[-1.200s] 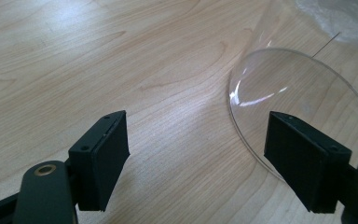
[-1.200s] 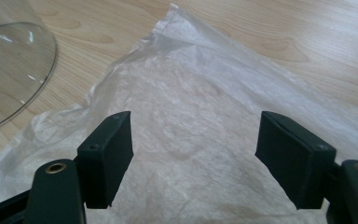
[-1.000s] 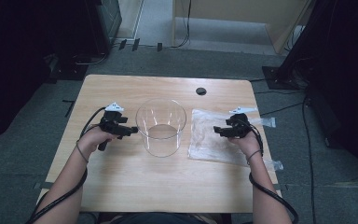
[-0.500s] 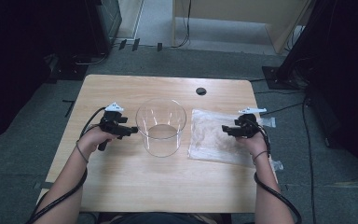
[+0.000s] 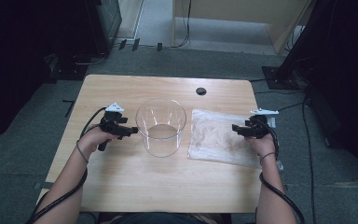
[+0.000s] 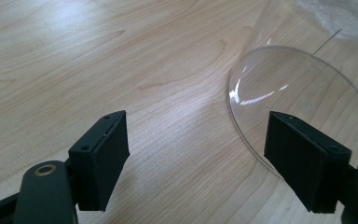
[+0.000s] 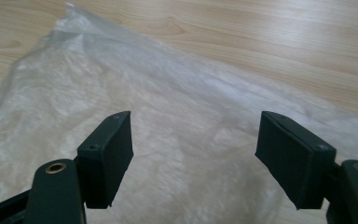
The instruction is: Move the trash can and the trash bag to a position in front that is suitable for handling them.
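The person's forearms are bare, with no sleeves in sight; a thin dark band circles each wrist. The left gripper [image 5: 131,132] is a black handheld body topped by a pale grey three-cornered plate, and a black cable loops back from it along the forearm. The right gripper [image 5: 235,128] has the same build, plate and trailing black cable. In the gripper views each jaw is a flat, matte black rectangular block with small screw holes, mounted on a dark arm with a brass-coloured bushing.

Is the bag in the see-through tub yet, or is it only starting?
Only starting. The clear tub stands empty, and the plastic bag lies flat on the table. The right gripper hangs open over the bag; the left gripper is open beside the tub. Grabbing and lifting the bag is left.
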Motion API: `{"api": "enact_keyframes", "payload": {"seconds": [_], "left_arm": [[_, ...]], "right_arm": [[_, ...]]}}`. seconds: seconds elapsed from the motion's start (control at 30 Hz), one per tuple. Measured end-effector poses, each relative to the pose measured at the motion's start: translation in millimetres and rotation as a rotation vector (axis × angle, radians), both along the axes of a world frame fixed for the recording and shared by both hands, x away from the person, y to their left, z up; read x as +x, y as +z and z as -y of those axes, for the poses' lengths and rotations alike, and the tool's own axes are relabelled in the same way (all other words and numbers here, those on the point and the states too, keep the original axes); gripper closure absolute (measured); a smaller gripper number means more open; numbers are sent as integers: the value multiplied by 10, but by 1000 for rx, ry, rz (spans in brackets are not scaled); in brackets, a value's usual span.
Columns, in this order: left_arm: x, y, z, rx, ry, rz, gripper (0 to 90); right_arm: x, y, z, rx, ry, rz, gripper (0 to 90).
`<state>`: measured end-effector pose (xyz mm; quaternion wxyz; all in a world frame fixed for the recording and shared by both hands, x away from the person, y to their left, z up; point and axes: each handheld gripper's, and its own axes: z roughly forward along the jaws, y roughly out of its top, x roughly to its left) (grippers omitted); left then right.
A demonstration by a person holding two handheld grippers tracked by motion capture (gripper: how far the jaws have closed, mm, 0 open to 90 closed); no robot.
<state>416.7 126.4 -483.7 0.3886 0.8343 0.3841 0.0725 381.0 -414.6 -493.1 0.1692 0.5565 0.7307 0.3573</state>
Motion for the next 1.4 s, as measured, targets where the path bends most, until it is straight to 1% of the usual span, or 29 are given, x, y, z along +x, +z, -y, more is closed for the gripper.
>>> {"api": "enact_keyframes", "payload": {"seconds": [0.07,0.1,0.13,0.27,0.3,0.33,0.5,0.57,0.6,0.63,0.67,0.8,0.83,0.87,0.97,1.0,1.03,1.07,1.1,1.13,1.17,1.23,1.27,1.3,1.33,1.4], "left_arm": [[5,1,-14,4,0,1,211],[5,1,-14,4,0,1,211],[5,-1,-15,2,4,0,211],[5,1,-18,-1,6,3,211],[5,2,-18,-2,6,3,211],[4,3,-17,-1,6,3,211],[3,1,-16,0,2,2,211],[-3,-1,-14,-1,-12,9,210],[-9,1,-11,-17,-23,2,198],[-9,1,-11,-17,-23,2,193],[-10,8,-8,-34,-16,-3,193],[-2,19,-18,-37,-15,3,193],[-1,28,-23,-49,-3,-1,193],[-1,28,-23,-49,-3,-1,193],[3,52,-26,-68,14,-11,193],[3,52,-26,-68,14,-11,193],[3,62,-26,-85,24,-27,192],[3,62,-26,-85,24,-27,192],[6,68,-30,-92,24,-35,192],[9,72,-33,-101,31,-41,192],[9,75,-33,-101,34,-42,192],[9,80,-34,-101,34,-40,192],[9,80,-34,-101,34,-40,192],[10,90,-34,-104,28,-34,191],[10,90,-34,-104,28,-34,191],[2,118,-23,-111,19,-25,190]], "right_arm": [[-22,2,60,-10,-22,1,272],[-22,2,60,-10,-22,1,272],[-41,6,113,-7,-44,2,272],[-63,0,169,-14,-66,-5,272],[-68,-9,188,-19,-73,-9,271],[-73,-39,212,-26,-83,-29,264],[-66,-89,212,-33,-90,-51,257],[-50,-130,182,-38,-72,-66,250],[-39,-156,152,-34,-61,-77,240],[-32,-171,138,-32,-57,-81,230],[-26,-182,127,-36,-54,-72,219],[-8,-195,102,-32,-53,-61,193],[-3,-207,78,-35,-51,-50,187],[-3,-207,78,-35,-51,-50,187],[10,-229,-20,-101,-33,-24,200],[10,-229,-20,-101,-33,-24,200],[22,-236,-75,-138,-23,-14,221],[22,-236,-75,-138,-23,-14,221],[32,-236,-95,-135,-26,-9,236],[47,-237,-133,-129,-25,1,288],[55,-236,-151,-129,-17,9,321],[68,-225,-192,-125,-8,10,404],[68,-225,-192,-125,-8,10,404],[87,-215,-226,-125,11,17,543],[100,-210,-243,-124,19,18,603],[124,-195,-277,-115,34,7,712]]}}
